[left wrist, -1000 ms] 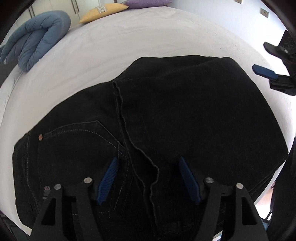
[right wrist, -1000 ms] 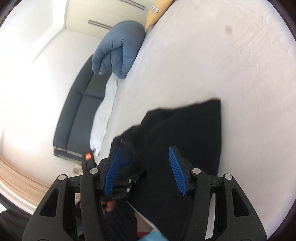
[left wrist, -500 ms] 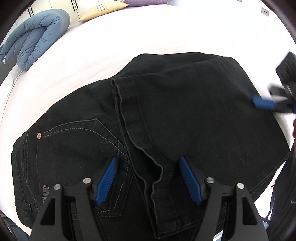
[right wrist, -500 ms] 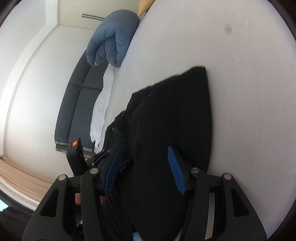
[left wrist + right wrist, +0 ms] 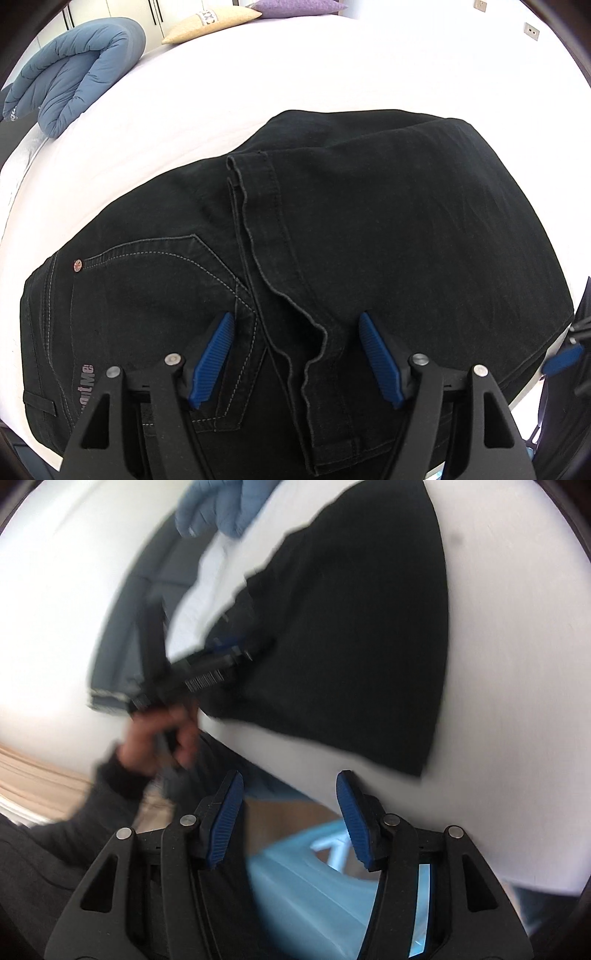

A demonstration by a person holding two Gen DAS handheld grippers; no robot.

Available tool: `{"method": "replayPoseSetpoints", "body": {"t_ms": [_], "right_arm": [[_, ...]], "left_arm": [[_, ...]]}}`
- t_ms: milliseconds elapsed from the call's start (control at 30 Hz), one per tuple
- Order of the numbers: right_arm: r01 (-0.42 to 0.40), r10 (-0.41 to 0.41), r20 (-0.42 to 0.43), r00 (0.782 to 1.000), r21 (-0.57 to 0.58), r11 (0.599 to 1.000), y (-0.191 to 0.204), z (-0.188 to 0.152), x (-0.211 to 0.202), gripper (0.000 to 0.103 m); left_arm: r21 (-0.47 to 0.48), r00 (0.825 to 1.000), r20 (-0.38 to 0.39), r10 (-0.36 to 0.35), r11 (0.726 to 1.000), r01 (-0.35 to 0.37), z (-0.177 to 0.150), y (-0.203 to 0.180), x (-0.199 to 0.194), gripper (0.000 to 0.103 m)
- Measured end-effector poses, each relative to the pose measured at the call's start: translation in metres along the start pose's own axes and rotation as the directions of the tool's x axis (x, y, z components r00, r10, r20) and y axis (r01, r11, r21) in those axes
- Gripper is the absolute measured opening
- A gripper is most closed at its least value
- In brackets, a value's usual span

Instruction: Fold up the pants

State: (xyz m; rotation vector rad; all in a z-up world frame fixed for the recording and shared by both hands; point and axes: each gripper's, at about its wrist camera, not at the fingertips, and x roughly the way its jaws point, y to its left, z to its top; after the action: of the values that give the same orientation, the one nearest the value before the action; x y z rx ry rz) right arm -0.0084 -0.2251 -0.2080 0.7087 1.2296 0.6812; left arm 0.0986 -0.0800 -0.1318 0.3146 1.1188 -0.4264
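Observation:
Black jeans [image 5: 388, 229] lie folded on the white bed [image 5: 295, 74], the leg hems laid over the seat near a back pocket [image 5: 155, 288]. My left gripper [image 5: 295, 354] is open and empty, hovering just above the hem edge near the bed's front. My right gripper [image 5: 288, 819] is open and empty, off the bed's edge, apart from the jeans [image 5: 351, 627]. The right wrist view is blurred and also shows the left gripper [image 5: 210, 675] in a hand.
A rolled blue duvet [image 5: 77, 74] lies at the bed's far left, with a beige pillow [image 5: 210, 22] and a purple pillow [image 5: 295, 6] at the back. A light blue plastic bin [image 5: 314, 886] stands on the floor under my right gripper. A dark sofa [image 5: 147, 602] is beside the bed.
My right gripper has pulled back from over the jeans to beyond the bed's front edge. My left gripper has stayed open and sunk slightly closer to the jeans.

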Motion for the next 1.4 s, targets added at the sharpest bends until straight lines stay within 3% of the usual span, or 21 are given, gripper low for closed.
{"method": "replayPoseSetpoints", "body": {"t_ms": [133,300,433,533,600,700,833,967,1033,1067,1200,1300,1333,1400], "right_arm": [[-0.101,0.102,0.123,0.987,-0.009,0.995,0.022,0.014,-0.023,0.052],[-0.09,0.098,0.193,0.976,-0.047,0.995,0.044,0.079,-0.017,0.052],[0.035,-0.035,0.173,0.984,0.005,0.999,0.044,0.126,0.01,0.052],[0.094,-0.097,0.082,0.992,0.041,0.995,0.037,0.148,0.043,0.052],[0.188,-0.191,0.03,0.981,0.085,0.979,0.02,0.153,0.064,0.051],[0.154,-0.167,0.089,0.982,0.134,0.979,0.014,0.153,0.064,0.051],[0.243,-0.253,0.088,0.963,0.111,0.964,0.028,0.155,0.072,0.052],[0.298,-0.306,0.068,0.95,0.109,0.948,0.039,0.161,0.073,0.052],[0.246,-0.256,0.077,0.964,0.119,0.962,0.048,0.167,0.071,0.054],[0.205,-0.215,0.084,0.973,0.115,0.972,0.052,0.17,0.074,0.054],[0.089,-0.094,0.054,0.994,0.077,0.993,0.08,0.186,0.101,0.054],[0.037,-0.037,0.006,0.999,0.046,0.998,0.093,0.2,0.132,0.054],[0.02,-0.02,-0.005,1.0,0.048,0.999,0.094,0.204,0.142,0.054],[-0.009,0.01,-0.017,1.0,0.094,0.996,0.09,0.21,0.159,0.054]], "left_arm": [[-0.01,1.0,0.013,-0.004,1.0,0.004,-0.002,0.002,-0.001,0.073],[-0.023,1.0,0.024,-0.013,1.0,0.013,-0.004,0.007,-0.002,0.073],[-0.044,0.999,0.038,-0.013,0.999,0.015,-0.008,0.01,-0.003,0.073],[-0.059,0.998,0.055,-0.02,0.998,0.023,-0.013,0.013,-0.005,0.073],[-0.067,0.998,0.06,-0.026,0.997,0.03,-0.016,0.016,-0.004,0.073],[-0.087,0.996,0.08,-0.041,0.995,0.047,-0.019,0.02,-0.007,0.073],[-0.195,0.986,0.137,-0.098,0.973,0.124,-0.028,0.04,-0.02,0.073],[-0.391,0.955,0.267,-0.128,0.892,0.229,-0.055,0.082,-0.056,0.075],[-0.487,0.94,0.323,-0.113,0.831,0.268,-0.077,0.107,-0.072,0.079],[-0.542,0.931,0.352,-0.099,0.789,0.289,-0.091,0.122,-0.081,0.079],[-0.664,0.912,0.403,-0.076,0.661,0.349,-0.13,0.168,-0.097,0.079],[-0.734,0.905,0.423,-0.054,0.565,0.377,-0.155,0.192,-0.105,0.08],[-0.761,0.903,0.427,-0.052,0.518,0.39,-0.165,0.202,-0.106,0.08],[-0.799,0.902,0.431,-0.033,0.451,0.398,-0.18,0.215,-0.107,0.08]]}}
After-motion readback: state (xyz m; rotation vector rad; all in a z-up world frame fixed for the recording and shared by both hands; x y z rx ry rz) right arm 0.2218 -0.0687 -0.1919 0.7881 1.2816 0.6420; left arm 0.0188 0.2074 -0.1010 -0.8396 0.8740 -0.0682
